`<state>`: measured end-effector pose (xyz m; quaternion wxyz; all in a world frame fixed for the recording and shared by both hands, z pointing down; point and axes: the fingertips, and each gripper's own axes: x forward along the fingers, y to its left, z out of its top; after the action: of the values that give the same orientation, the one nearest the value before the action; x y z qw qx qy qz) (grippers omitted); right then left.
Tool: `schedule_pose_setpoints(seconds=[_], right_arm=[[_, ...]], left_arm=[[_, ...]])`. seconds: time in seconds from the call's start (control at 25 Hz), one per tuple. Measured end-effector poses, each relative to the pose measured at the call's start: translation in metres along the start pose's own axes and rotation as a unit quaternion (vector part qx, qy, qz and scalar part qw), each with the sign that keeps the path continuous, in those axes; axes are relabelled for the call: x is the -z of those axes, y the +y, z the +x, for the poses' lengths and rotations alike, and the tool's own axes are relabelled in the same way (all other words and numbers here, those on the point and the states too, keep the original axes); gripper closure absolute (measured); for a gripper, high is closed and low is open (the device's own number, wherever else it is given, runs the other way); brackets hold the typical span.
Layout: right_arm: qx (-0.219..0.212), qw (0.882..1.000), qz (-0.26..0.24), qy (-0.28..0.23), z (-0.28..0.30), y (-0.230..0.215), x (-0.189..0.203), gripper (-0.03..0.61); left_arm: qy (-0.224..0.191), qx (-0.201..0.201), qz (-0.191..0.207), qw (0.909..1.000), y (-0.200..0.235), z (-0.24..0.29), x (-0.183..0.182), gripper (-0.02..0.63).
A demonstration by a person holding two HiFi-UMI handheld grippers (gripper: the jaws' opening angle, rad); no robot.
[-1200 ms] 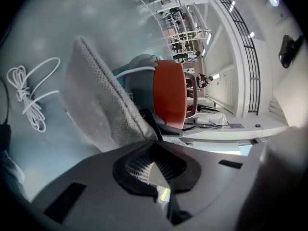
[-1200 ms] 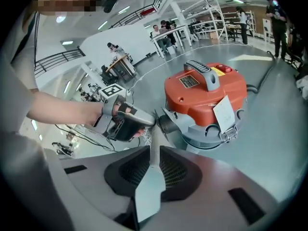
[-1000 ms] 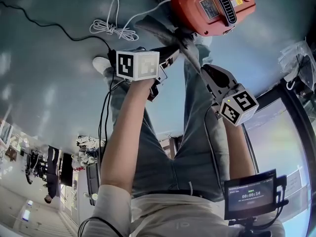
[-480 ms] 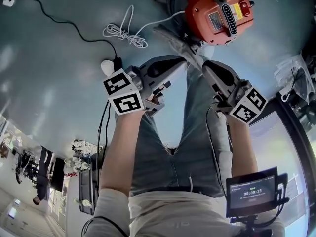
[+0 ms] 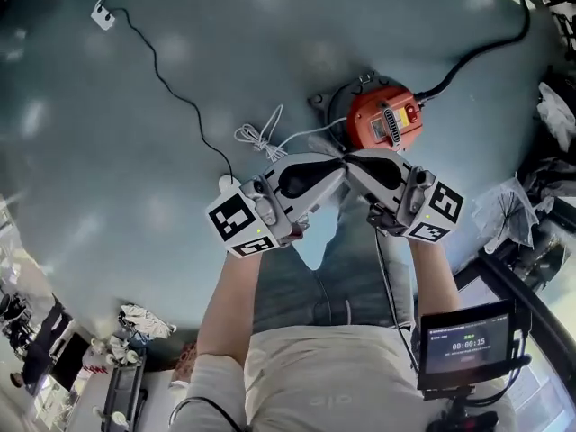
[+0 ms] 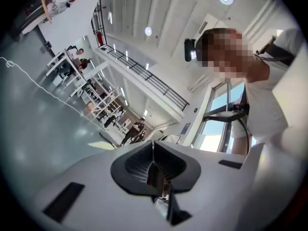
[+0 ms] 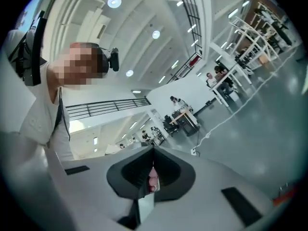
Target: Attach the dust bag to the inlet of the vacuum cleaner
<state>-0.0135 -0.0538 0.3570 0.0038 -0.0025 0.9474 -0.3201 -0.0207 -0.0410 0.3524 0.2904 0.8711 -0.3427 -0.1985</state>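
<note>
The red vacuum cleaner [image 5: 384, 126] stands on the grey floor, with a black hose leaving its right side. I see no dust bag in any view. Both grippers are held high above the floor in front of the person, tips pointing at each other and almost meeting. The left gripper [image 5: 338, 166] is shut with nothing in it; in its own view the left gripper [image 6: 153, 159] has jaws pressed together. The right gripper [image 5: 352, 157] is shut and empty too, as the right gripper [image 7: 153, 163] shows in its own view. Both gripper views look at the person and the hall, not at the vacuum.
A coil of white cable [image 5: 256, 137] lies left of the vacuum. A black cord [image 5: 171, 88] runs to a white power strip [image 5: 103, 14]. The black hose [image 5: 477, 52] curves away at upper right. Plastic bags [image 5: 513, 210] lie at the right. A small monitor [image 5: 463, 345] hangs low right.
Both grippers rose from beside the vacuum and turned until their tips face each other. The grey bag seen near the vacuum earlier is out of sight. The vacuum now looks farther away.
</note>
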Motion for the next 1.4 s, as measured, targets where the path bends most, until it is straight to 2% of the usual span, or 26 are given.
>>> schedule_pose_setpoints(seconds=[0.04, 0.12, 0.24, 0.32, 0.4, 0.52, 0.6, 0.76, 0.88, 0.96, 1.0, 1.08, 1.12, 1.2, 1.28, 1.4], right_arm=[[-0.011, 1.0, -0.013, 0.0, 0.011, 0.018, -0.022, 0.568], [-0.022, 0.998, -0.052, -0.009, 0.035, 0.051, -0.069, 0.569], [-0.023, 0.99, -0.136, -0.03, 0.071, 0.116, -0.138, 0.569], [0.005, 0.976, -0.214, -0.036, 0.093, 0.165, -0.171, 0.569], [0.044, 0.957, -0.285, -0.026, 0.115, 0.194, -0.193, 0.569], [0.083, 0.935, -0.344, -0.012, 0.139, 0.229, -0.216, 0.569], [0.099, 0.929, -0.357, -0.022, 0.139, 0.259, -0.224, 0.569], [0.113, 0.915, -0.382, -0.06, 0.105, 0.321, -0.229, 0.569], [0.117, 0.912, -0.39, -0.059, 0.082, 0.351, -0.225, 0.569], [0.119, 0.911, -0.389, -0.067, 0.077, 0.359, -0.227, 0.569], [0.124, 0.909, -0.388, -0.082, 0.072, 0.363, -0.232, 0.569], [0.145, 0.909, -0.37, -0.126, 0.058, 0.367, -0.246, 0.569], [0.154, 0.911, -0.352, -0.148, 0.05, 0.372, -0.252, 0.569], [0.169, 0.914, -0.319, -0.184, 0.027, 0.388, -0.256, 0.569], [0.191, 0.91, -0.307, -0.203, 0.001, 0.398, -0.252, 0.569], [0.225, 0.902, -0.296, -0.218, -0.026, 0.39, -0.253, 0.569]], left_arm=[[-0.015, 0.0, 0.014, 0.9998, -0.013, -0.004, -0.026, 0.606], [-0.034, -0.004, 0.075, 0.9966, -0.037, -0.01, -0.082, 0.606], [-0.04, 0.007, 0.178, 0.9832, -0.087, -0.027, -0.167, 0.604], [-0.029, 0.006, 0.235, 0.9714, -0.122, -0.046, -0.214, 0.606], [-0.014, -0.004, 0.271, 0.9625, -0.139, -0.061, -0.249, 0.606], [0.004, 0.005, 0.281, 0.9597, -0.159, -0.079, -0.285, 0.607], [0.009, 0.018, 0.285, 0.9584, -0.186, -0.089, -0.297, 0.607], [-0.005, 0.025, 0.301, 0.9533, -0.254, -0.096, -0.291, 0.607], [-0.006, -0.011, 0.312, 0.9499, -0.289, -0.096, -0.28, 0.607], [-0.017, -0.055, 0.301, 0.9517, -0.287, -0.098, -0.286, 0.607], [-0.028, -0.073, 0.283, 0.9561, -0.285, -0.1, -0.292, 0.607], [-0.046, -0.079, 0.231, 0.9687, -0.288, -0.107, -0.304, 0.607], [-0.048, -0.073, 0.217, 0.9722, -0.296, -0.112, -0.31, 0.607], [-0.041, -0.062, 0.232, 0.9699, -0.322, -0.123, -0.312, 0.607], [-0.031, -0.058, 0.248, 0.9666, -0.342, -0.126, -0.302, 0.607], [-0.022, -0.045, 0.243, 0.9687, -0.348, -0.118, -0.295, 0.607]])
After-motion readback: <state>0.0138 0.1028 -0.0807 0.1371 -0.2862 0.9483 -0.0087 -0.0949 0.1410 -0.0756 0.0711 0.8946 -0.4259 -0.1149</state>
